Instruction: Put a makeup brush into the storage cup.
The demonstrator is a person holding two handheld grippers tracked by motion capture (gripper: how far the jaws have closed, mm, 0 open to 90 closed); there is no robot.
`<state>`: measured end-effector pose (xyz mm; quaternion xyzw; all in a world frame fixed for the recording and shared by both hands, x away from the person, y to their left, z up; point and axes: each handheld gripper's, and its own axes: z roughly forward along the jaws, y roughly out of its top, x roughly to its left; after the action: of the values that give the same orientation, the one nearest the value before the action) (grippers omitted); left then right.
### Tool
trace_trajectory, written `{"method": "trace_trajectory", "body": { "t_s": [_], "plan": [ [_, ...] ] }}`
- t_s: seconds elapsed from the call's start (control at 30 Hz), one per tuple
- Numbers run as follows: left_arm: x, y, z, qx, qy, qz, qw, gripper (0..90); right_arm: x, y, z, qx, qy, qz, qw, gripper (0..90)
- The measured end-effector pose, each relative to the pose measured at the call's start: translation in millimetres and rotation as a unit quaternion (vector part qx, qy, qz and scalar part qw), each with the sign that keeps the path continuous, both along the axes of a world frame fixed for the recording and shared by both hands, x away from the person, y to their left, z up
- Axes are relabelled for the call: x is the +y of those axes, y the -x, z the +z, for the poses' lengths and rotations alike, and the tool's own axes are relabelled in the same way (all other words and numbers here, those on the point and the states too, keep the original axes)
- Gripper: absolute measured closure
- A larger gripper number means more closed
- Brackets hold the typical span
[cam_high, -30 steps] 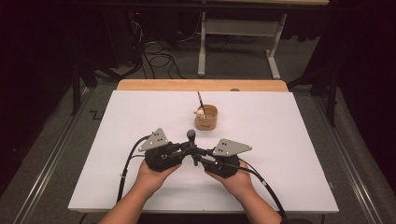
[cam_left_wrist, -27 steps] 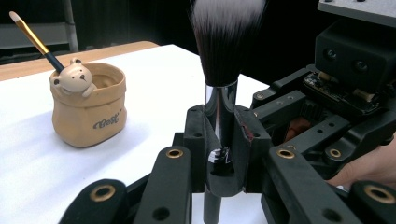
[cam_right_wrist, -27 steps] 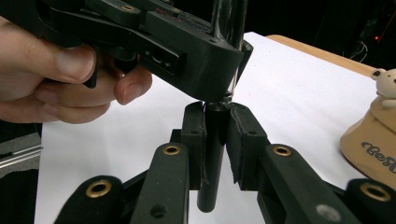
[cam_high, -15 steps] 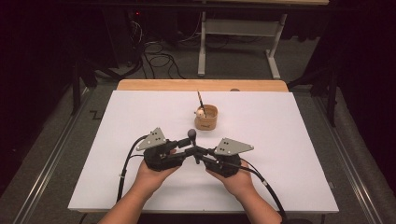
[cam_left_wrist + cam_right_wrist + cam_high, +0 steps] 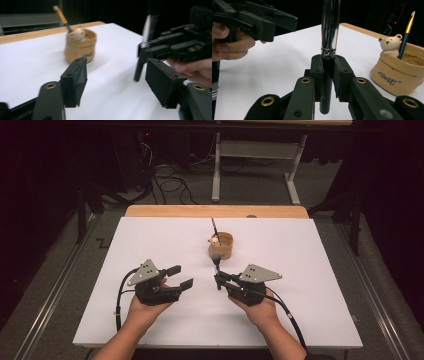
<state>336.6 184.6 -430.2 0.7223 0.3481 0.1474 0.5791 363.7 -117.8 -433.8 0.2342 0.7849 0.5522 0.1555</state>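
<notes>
A makeup brush with a silver ferrule and black handle stands upright in my right gripper, which is shut on its handle. From the high view the brush rises from the right gripper at mid-table, its grey head up. My left gripper sits to the left of it, apart from the brush. Its jaws have just been opening and nothing is between them. The left gripper view has these jaws wide apart, with the brush farther off.
A tan fabric cup stands just behind the brush, holding a small bear figure and a thin gold-tipped brush. A white board covers the table, with a wooden strip along its far edge.
The left gripper has opened its jaws and pulled away to the left from the brush. The right gripper has stayed put with the brush upright.
</notes>
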Motion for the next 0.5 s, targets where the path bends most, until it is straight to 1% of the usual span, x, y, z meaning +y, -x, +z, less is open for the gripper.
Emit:
{"method": "trace_trajectory", "body": {
  "t_s": [0.1,0.17,0.23,0.27,0.37,0.47,0.5],
  "plan": [
    [9.6,1.5,-4.2,0.002,-0.011,0.021,0.9997,25.7,-2.1,-0.1,0.3,-0.001,-0.001,-0.003,1.0,80.5],
    [14.6,1.6,-6.2,0.004,-0.013,0.032,0.9994,21.7,-3.5,-0.4,0.8,-0.005,0.002,-0.004,1.0,80.6],
    [19.6,2.0,-8.4,0.003,-0.013,0.052,0.9986,16.6,-5.5,-0.8,1.1,-0.007,-0.003,-0.006,1.0,80.5],
    [21.1,1.9,-9.1,0.002,-0.013,0.058,0.9982,15.5,-6.6,-0.6,1.6,-0.006,-0.001,-0.011,0.9999,80.5],
    [26.3,1.5,-11.7,0.003,-0.01,0.07,0.9975,10.8,-9.7,-1.6,2.1,-0.01,-0.002,-0.014,0.9999,80.5],
    [28.9,2.1,-13.2,0.001,-0.018,0.078,0.9968,5.6,-12.8,-2.5,2.3,-0.012,-0.003,-0.018,0.9998,80.5],
    [30.3,2.2,-13.6,-0.002,-0.02,0.084,0.9963,4.1,-13.5,-2.5,2.4,-0.011,-0.003,-0.02,0.9997,80.5]
  ]
}}
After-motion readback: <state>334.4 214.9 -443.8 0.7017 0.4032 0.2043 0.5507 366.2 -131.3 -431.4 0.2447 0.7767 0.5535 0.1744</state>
